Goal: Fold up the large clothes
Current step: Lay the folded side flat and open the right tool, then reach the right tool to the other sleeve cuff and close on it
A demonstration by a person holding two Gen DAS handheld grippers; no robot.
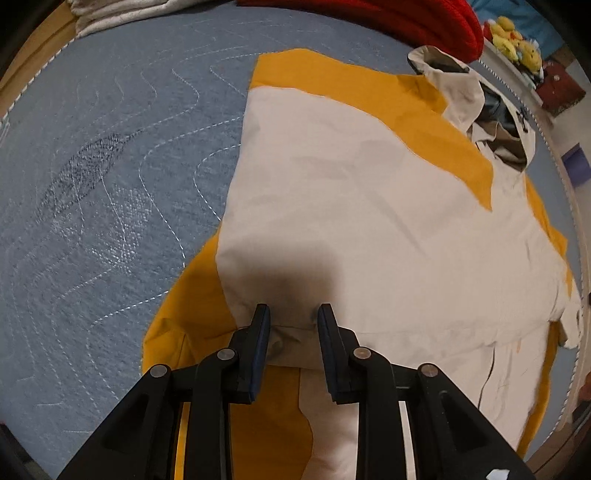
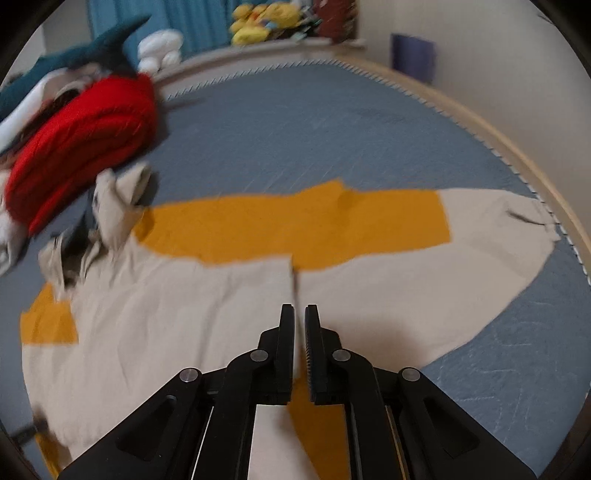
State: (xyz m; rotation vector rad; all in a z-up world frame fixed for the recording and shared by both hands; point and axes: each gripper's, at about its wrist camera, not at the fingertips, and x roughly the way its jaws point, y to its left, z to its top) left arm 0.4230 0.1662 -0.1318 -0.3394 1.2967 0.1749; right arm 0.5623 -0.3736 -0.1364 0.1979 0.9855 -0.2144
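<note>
A large beige and mustard-yellow hooded jacket (image 1: 369, 221) lies spread on a blue quilted bed cover (image 1: 110, 184). Its hood (image 1: 461, 92) is at the far right in the left wrist view. My left gripper (image 1: 293, 314) is open, its fingers either side of a beige folded hem edge. In the right wrist view the jacket (image 2: 184, 314) lies across the middle, one sleeve (image 2: 480, 251) stretched to the right and the hood (image 2: 110, 206) at the left. My right gripper (image 2: 300, 314) is nearly shut just above the jacket, with only a thin gap; I cannot see cloth between the fingers.
A red knitted garment (image 2: 85, 136) lies folded at the far left by a plush shark (image 2: 92, 51). Yellow plush toys (image 2: 258, 22) sit on a shelf behind the bed. A beige folded cloth (image 1: 122, 14) lies at the far edge. The bed's wooden rim (image 2: 498, 133) curves along the right.
</note>
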